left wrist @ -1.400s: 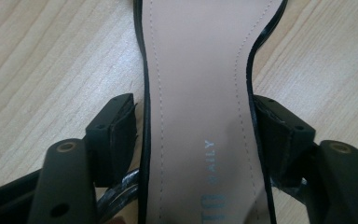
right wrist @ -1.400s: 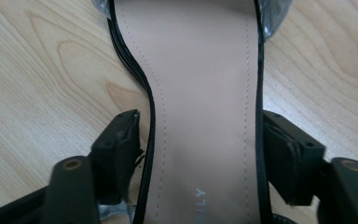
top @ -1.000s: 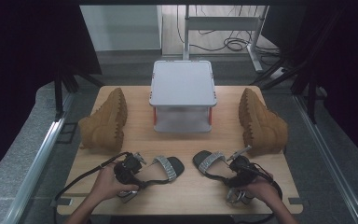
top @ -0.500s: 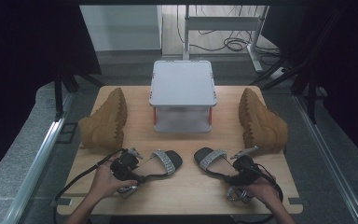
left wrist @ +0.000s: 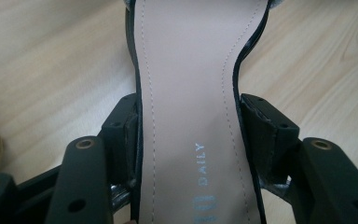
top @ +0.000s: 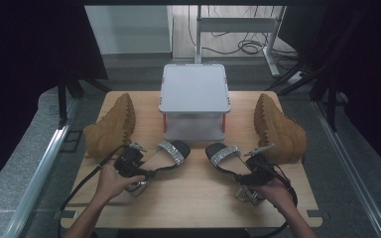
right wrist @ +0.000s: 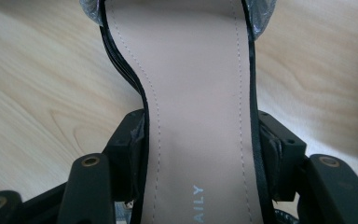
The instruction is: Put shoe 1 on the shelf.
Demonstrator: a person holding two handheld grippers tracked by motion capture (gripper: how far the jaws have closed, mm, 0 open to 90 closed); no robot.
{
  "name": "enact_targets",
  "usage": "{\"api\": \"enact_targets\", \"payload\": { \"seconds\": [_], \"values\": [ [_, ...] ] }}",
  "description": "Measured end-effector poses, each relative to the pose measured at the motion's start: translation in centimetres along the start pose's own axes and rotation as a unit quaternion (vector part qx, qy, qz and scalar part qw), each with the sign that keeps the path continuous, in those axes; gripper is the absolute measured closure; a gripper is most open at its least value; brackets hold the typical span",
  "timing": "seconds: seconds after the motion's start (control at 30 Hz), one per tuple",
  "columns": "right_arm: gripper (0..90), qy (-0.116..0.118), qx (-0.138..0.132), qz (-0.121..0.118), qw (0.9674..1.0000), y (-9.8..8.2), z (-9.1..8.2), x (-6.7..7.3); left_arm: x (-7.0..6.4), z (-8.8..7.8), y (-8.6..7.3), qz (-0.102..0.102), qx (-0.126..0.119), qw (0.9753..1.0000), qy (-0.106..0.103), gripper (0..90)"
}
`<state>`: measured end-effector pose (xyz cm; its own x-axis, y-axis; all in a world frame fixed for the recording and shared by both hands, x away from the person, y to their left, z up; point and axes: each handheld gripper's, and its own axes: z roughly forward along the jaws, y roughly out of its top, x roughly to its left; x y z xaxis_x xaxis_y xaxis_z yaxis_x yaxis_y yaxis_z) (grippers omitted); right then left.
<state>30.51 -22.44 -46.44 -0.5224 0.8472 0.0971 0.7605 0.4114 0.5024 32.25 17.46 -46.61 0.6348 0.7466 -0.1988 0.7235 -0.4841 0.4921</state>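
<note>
High view: on the pale wooden surface (top: 193, 198), the left tool (top: 138, 171) grips the heel end of a black sandal with a beige insole and a glittering silver strap (top: 171, 152), and the right tool (top: 248, 176) grips its matching black silver-strapped sandal (top: 224, 153). In each gripper view the pads press both edges of the sole. Both sandals sit near the front edge, toes towards the grey-lidded translucent plastic box (top: 194, 96), which remains shut. A tan suede boot (top: 110, 129) lies to the left and a second tan suede boot (top: 279, 130) to the right, untouched. I judge the pick-up made and the placing not yet done. Pale insole print (left wrist: 200, 165) reads "DAILY"; the right sandal shows "AILY" (right wrist: 196, 204).
</note>
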Motion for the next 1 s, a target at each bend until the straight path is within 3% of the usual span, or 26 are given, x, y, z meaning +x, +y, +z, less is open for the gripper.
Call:
{"api": "enact_targets", "payload": {
  "seconds": [0.1, 0.2, 0.23, 0.27, 0.37, 0.67, 0.8, 0.93, 1.0],
  "values": [
    [42.0, -0.002, -0.003, 0.007, 1.0000, 0.8, 0.2, 0.2, 0.1, 0.1, 0.6, -0.008, -0.004, 1.0000, 0.000, 42.9],
    [42.0, -0.004, -0.008, 0.022, 0.9997, 1.8, 0.8, 0.2, 0.6, 0.6, 1.8, -0.037, -0.020, 0.9991, 0.007, 42.9],
    [42.0, -0.004, -0.008, 0.022, 0.9997, 1.8, 0.8, 0.2, 0.6, 0.6, 1.8, -0.037, -0.020, 0.9991, 0.007, 42.9],
    [42.0, -0.005, -0.012, 0.038, 0.9992, 2.5, 1.6, 0.1, 0.8, 0.9, 2.5, -0.050, -0.028, 0.9983, 0.016, 42.9],
    [42.0, -0.017, -0.016, 0.060, 0.9979, 3.6, 2.8, -0.1, 0.7, 1.0, 3.7, -0.056, -0.035, 0.9973, 0.032, 42.9],
    [42.0, -0.038, -0.027, 0.095, 0.9944, 6.5, 4.2, 0.1, 0.9, 2.4, 6.5, -0.089, -0.046, 0.9942, 0.041, 42.9],
    [41.9, -0.056, -0.034, 0.118, 0.9908, 8.0, 5.1, 0.2, 1.5, 3.9, 7.2, -0.119, -0.050, 0.9906, 0.046, 42.9],
    [41.9, -0.070, -0.040, 0.126, 0.9888, 8.7, 5.7, 0.5, 1.7, 4.8, 7.4, -0.131, -0.053, 0.9887, 0.049, 42.9],
    [41.9, -0.077, -0.048, 0.141, 0.9859, 9.3, 6.5, 0.7, 1.9, 5.5, 7.7, -0.137, -0.056, 0.9875, 0.055, 42.9]
  ]
}}
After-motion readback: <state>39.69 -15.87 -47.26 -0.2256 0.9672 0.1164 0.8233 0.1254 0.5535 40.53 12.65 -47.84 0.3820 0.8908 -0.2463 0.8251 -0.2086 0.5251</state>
